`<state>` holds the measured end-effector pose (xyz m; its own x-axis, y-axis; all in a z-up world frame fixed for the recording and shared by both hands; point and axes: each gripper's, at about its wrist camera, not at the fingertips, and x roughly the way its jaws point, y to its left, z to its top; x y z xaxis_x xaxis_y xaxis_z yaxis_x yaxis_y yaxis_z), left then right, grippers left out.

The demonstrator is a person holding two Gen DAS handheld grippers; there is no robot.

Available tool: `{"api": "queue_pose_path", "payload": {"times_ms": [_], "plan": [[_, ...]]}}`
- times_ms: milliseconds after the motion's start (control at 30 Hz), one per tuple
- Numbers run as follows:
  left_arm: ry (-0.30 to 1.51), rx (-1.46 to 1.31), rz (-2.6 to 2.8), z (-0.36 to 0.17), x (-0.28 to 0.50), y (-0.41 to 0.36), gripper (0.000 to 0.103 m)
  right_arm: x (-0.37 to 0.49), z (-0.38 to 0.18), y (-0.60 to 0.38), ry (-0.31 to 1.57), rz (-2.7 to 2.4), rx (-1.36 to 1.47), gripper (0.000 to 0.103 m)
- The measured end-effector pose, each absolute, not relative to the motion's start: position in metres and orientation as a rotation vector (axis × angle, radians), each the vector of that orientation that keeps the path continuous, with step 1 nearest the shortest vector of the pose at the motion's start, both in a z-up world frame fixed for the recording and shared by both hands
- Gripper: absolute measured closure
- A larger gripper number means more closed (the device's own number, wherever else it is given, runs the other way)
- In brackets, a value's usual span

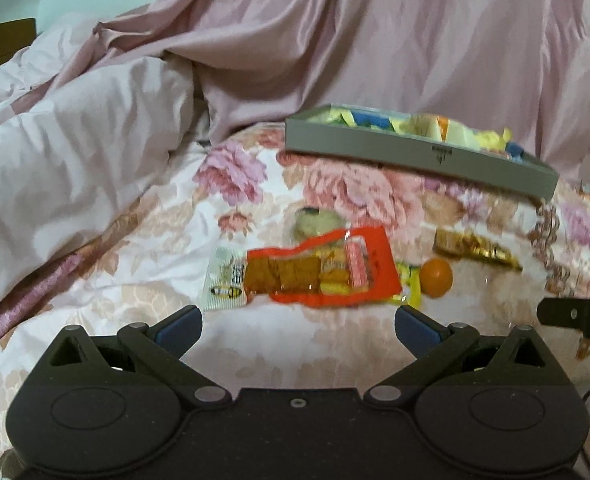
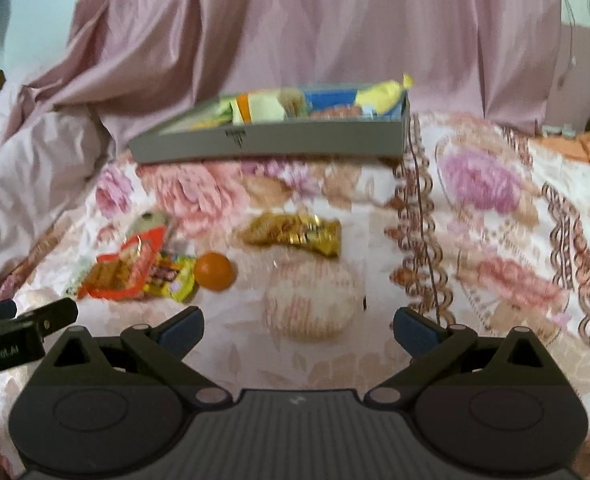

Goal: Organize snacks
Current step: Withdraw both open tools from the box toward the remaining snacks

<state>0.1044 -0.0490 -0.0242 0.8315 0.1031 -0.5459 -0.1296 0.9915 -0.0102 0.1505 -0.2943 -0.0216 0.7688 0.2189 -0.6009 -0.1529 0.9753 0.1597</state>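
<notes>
A grey box (image 1: 415,156) (image 2: 271,142) with several snack packets in it rests on the floral bedspread at the back. In front of it lie loose snacks: an orange-red packet (image 1: 323,272) (image 2: 123,268), a yellow packet (image 1: 409,286) (image 2: 175,278) under it, a small orange ball (image 1: 437,278) (image 2: 214,271), a gold packet (image 1: 475,248) (image 2: 295,232) and a pale round snack (image 1: 319,222). My left gripper (image 1: 298,322) is open, just short of the orange-red packet. My right gripper (image 2: 298,326) is open over a round clear-wrapped item (image 2: 315,300).
The floral bedspread (image 2: 495,208) covers the surface. A pale pink quilt (image 1: 75,152) is heaped at the left and pink cloth (image 2: 295,28) hangs behind the box. Each gripper's body shows at the edge of the other's view.
</notes>
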Motion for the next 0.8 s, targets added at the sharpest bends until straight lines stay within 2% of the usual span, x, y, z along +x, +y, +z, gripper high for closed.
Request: {"api": "queue_pose_path", "payload": {"times_ms": [367,800], "plan": [[0.609,0.012,0.121,-0.033,0.112,-0.053,0.001,0.162,-0.031,-0.286,0.752,0.231,0.082,0.0],[0.553,0.132,0.009,-0.013,0.146,-0.064,0.001,0.178,-0.042,-0.291,0.864,0.284,0.155,0.0]]}}
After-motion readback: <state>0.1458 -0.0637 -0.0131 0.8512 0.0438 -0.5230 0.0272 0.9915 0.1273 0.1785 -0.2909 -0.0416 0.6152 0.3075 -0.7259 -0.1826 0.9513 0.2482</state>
